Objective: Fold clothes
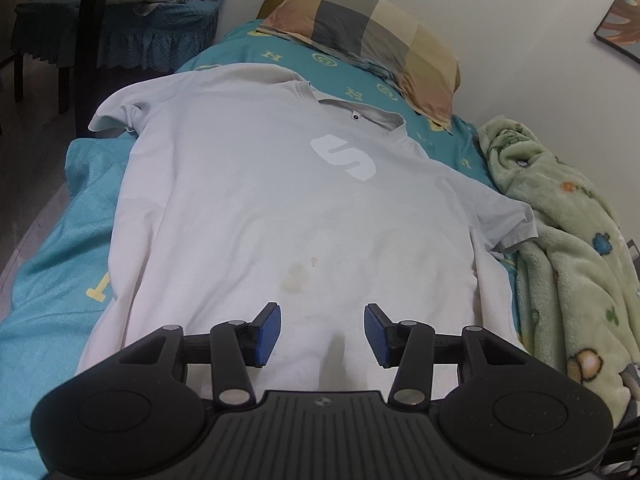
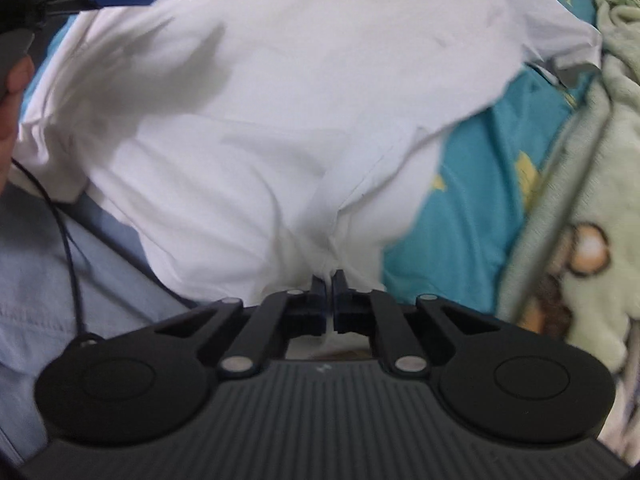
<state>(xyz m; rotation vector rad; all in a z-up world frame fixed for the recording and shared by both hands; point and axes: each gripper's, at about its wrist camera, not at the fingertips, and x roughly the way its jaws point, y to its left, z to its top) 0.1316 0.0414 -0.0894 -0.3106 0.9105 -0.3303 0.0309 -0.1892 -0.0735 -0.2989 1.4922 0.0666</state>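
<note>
Garment position: a white T-shirt (image 1: 280,208) lies spread face up on a teal bedsheet (image 1: 52,280), collar toward the far end of the bed and hem toward the cameras. A white logo (image 1: 344,156) sits on the chest just below the collar, and faint yellowish stains (image 1: 296,276) mark the lower front. Both short sleeves are extended; the sleeve on the wall side lies just beside a green fleece blanket (image 1: 560,248) bunched along the wall. A checked pillow (image 1: 368,36) rests at the head of the bed, beyond the collar. A chair with a blue ruffled cover (image 1: 120,36) stands off the far corner of the bed.

Left gripper (image 1: 322,334): released. Its blue-padded fingers (image 1: 269,334) stand wide apart above the hem area, with nothing between them. Contact with the fabric cannot be confirmed from the left wrist view.

Right gripper (image 2: 329,284): clenched on the T-shirt. The jaws are pressed together on a pinch of white fabric at the lower edge of the garment, and creases radiate upward from the pinch point. The right wrist view is motion-blurred, so the exact part held is uncertain; it appears to be the hem near the side seam. In this view the left gripper shows at the upper left corner, above the shirt, and the teal bedsheet and green fleece blanket lie to the right of the garment.
</note>
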